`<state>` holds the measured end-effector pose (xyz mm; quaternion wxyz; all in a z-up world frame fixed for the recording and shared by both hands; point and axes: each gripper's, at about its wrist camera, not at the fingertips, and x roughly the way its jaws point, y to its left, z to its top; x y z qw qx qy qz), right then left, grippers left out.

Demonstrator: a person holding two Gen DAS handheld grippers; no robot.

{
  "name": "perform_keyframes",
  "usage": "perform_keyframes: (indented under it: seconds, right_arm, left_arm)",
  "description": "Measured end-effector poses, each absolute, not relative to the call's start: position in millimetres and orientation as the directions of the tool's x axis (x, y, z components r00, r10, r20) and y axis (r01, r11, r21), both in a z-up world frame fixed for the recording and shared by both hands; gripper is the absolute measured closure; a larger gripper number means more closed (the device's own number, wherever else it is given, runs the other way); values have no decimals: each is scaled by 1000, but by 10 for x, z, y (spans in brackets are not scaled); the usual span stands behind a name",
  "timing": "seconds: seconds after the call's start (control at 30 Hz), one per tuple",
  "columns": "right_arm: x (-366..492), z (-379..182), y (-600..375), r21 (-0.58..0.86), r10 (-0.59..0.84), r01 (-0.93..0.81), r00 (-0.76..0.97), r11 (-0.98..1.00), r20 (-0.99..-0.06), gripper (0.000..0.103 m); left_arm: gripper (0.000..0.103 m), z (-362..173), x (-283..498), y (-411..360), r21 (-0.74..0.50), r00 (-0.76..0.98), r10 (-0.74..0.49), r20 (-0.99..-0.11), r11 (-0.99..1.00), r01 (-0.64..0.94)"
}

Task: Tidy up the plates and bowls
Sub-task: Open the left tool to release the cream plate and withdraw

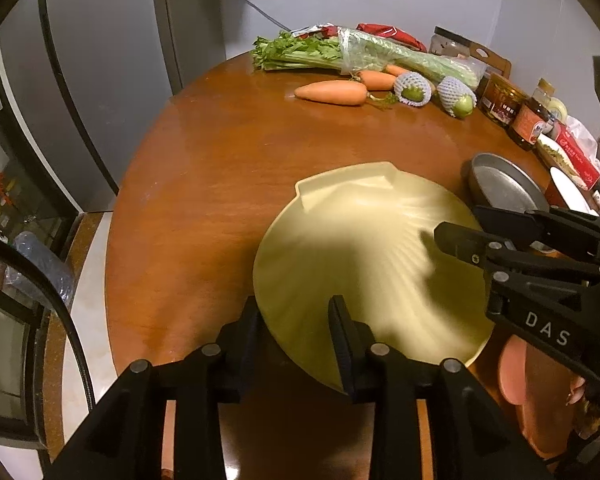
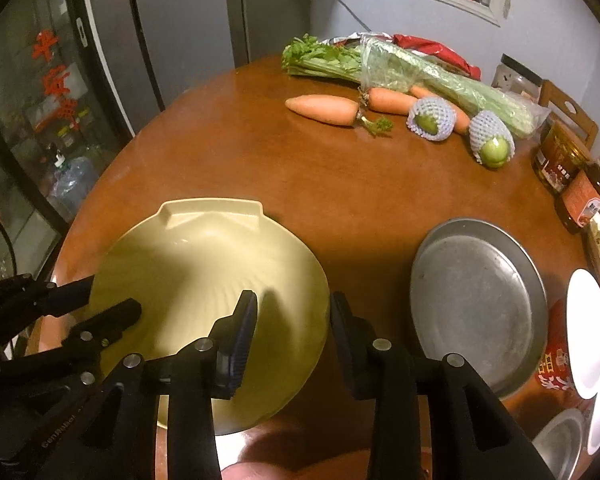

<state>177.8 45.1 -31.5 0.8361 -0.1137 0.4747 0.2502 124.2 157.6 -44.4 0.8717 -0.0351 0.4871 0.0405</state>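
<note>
— How do the jaws stand?

— The left gripper is spread wide, its fingers straddling the near-left rim of the yellow shell plate; whether either pad presses the rim, I cannot tell. The right gripper is spread too, one finger over the plate's bowl, the other outside its right rim, no clamp visible.

— And where is the plate?

— On the round wooden table, at its near edge, with its squared hinge end pointing far (the ribs fan out from there). Just right of it lies the metal pan, apart from it. Farther right, at the table's edge, white dishes overlap.

— Beyond that?

— At the far side, carrots, two green fruits in foam netting and bagged celery; sauce jars crowd the right.
</note>
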Motion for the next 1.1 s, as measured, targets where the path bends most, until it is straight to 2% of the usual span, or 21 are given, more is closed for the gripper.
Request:
perform_keyframes:
  seconds: [0.17,0.4,0.57,1.1]
  right_arm:
    - [1733,-215,351,50,318,-513,450,857,-834,63]
    - [1637,-5,153,64,336,-493,487,868,-806,63]
    - [1504,210,20,80,368,-495,518,865,-772,58]
    - [806,559,-481,112,423,-501,565,858,-708,56]
  left_arm:
    - [52,-380,1229,1584,-24,545,43,-838,993,-116]
    - [49,-196,1122,1594,-12,587,72,-806,990,-139]
    - [47,-36,1007,1504,-6,614,79,-785,991,-135]
    - [46,243,559,1030,18,681,62,-729,997,-72]
